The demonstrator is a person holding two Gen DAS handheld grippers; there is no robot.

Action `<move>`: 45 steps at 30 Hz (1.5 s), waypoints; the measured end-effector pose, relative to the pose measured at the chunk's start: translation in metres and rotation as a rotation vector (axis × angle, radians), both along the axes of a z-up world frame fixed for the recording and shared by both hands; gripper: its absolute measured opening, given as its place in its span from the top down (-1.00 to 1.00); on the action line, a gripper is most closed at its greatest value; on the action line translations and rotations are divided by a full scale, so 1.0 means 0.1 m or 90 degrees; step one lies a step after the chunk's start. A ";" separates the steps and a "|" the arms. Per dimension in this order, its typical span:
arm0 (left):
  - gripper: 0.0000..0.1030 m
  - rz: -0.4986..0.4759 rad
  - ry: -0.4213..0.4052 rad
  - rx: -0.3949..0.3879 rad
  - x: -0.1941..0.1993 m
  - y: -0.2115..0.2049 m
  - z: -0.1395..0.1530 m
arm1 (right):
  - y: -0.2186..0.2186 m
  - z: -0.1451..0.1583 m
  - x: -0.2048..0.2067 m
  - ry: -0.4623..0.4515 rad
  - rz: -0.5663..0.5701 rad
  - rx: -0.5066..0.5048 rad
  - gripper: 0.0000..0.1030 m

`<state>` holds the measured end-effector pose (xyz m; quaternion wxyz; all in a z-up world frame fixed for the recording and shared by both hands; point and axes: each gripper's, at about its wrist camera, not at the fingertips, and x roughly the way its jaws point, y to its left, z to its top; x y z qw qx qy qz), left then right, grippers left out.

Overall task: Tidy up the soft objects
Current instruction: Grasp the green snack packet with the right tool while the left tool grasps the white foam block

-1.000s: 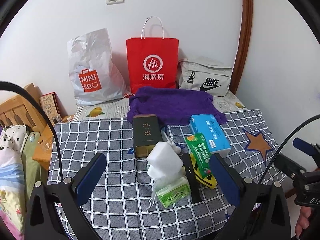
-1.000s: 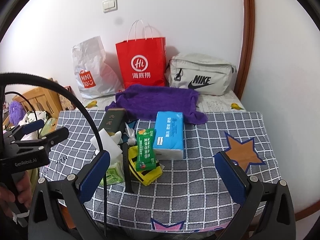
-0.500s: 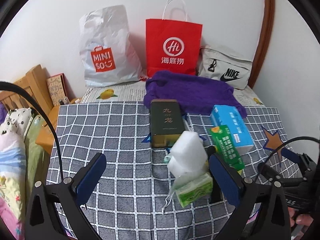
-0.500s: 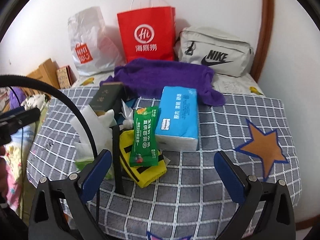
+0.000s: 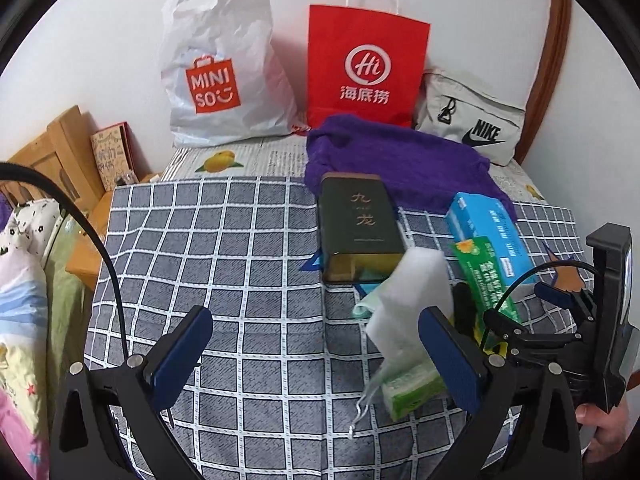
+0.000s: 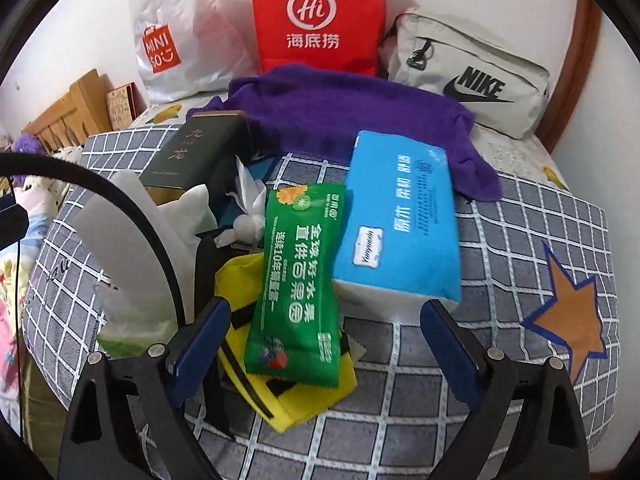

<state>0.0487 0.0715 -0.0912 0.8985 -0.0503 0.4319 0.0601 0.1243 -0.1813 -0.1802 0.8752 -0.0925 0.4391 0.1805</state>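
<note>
A pile lies on the checked cloth point(image 5: 240, 264): a purple towel point(image 6: 344, 108), a blue tissue pack point(image 6: 400, 216), a green snack packet point(image 6: 300, 284) on a yellow pouch point(image 6: 288, 396), white foam point(image 5: 412, 300), a green tissue pack point(image 5: 412, 392) and a dark tin box point(image 5: 356, 224). My right gripper point(image 6: 324, 356) is open, low over the green packet and yellow pouch, holding nothing. My left gripper point(image 5: 316, 360) is open and empty above the cloth, its right finger beside the foam. The right gripper also shows in the left wrist view point(image 5: 560, 320).
A white Miniso bag point(image 5: 224, 64), a red paper bag point(image 5: 364, 68) and a grey Nike bag point(image 5: 472, 124) stand against the back wall. A wooden headboard point(image 5: 52, 152) and bedding lie left. An orange star patch point(image 6: 568, 316) marks the cloth's right side.
Both grippers have moved forward and down toward the pile, so the objects look larger. The right gripper now hangs just over the green packet. Both stay open.
</note>
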 end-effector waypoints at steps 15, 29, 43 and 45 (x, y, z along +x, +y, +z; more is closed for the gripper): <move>-1.00 -0.016 0.051 -0.036 0.18 0.11 -0.35 | 0.11 -0.11 0.00 -0.027 0.014 -0.056 -0.27; -0.98 -0.136 0.043 -0.154 0.47 -0.20 -0.54 | -0.07 -0.20 0.13 0.059 0.033 0.054 0.52; 0.26 -0.181 0.049 -0.199 0.63 -0.29 -0.64 | -0.03 -0.17 0.20 0.071 0.046 0.089 0.87; 0.26 -0.190 0.043 -0.194 0.62 -0.31 -0.61 | -0.07 -0.12 0.17 0.071 0.049 0.099 0.89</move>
